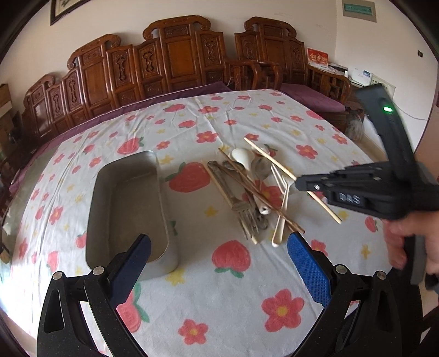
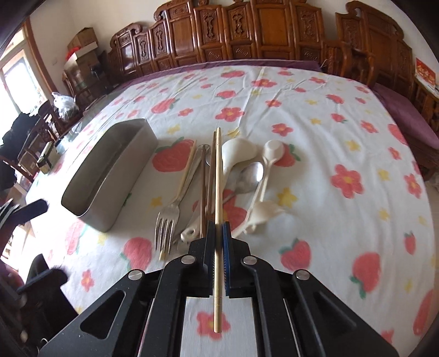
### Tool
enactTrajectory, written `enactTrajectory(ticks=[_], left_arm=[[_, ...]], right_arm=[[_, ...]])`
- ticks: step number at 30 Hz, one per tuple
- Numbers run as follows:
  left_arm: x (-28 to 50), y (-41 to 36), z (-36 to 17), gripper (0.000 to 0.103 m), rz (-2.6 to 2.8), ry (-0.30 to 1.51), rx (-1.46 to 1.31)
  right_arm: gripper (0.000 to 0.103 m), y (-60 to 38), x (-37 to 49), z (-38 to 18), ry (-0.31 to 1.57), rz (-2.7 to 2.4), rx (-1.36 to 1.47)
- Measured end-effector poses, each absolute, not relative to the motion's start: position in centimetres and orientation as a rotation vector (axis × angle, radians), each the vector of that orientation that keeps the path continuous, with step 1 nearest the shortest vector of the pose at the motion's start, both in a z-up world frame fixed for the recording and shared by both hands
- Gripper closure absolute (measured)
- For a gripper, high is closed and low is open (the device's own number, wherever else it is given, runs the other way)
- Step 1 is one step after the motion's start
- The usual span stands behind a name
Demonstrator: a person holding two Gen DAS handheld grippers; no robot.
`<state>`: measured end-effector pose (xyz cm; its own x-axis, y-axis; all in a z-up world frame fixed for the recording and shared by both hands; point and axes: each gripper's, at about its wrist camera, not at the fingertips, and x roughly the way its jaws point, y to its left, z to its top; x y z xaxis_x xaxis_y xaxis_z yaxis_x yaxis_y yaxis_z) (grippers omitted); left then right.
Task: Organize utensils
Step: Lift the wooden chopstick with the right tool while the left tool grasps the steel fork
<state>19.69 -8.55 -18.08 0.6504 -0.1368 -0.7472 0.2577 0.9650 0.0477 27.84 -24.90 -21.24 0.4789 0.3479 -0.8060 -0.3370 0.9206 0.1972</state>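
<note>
Right gripper (image 2: 218, 233), lettered "DAS", clamps 1 pale bamboo chopstick (image 2: 218, 175); left gripper (image 1: 219, 247) fingers apart near grey metal tray (image 1: 123, 192).

A home, likely a living or dining room. A carved wooden bench (image 1: 170, 55) with a purple cushion (image 1: 310, 94) runs along the cream wall at the top of the frame, a framed picture (image 1: 64, 8) hangs upper left, and a flowered cloth (image 1: 225, 288) covers the counter; cardboard boxes (image 2: 82, 41) are stacked upper left.
</note>
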Motion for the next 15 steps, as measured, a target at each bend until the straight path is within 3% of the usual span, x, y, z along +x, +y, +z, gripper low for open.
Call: enactTrajectory(ticks=[11,15], left_arm=[[25.9,-9.8,-20.5,0.036,-0.242,0.978,0.057],[28.1,-9.9,-21.8,0.039,-0.223,1.031,0.004]], right_arm=[[0.097,-27.4,26.4,-20.6,0.955,0.402,0.027],[0.097,-28.1,26.6,-21.2,0.975,0.387,0.033]])
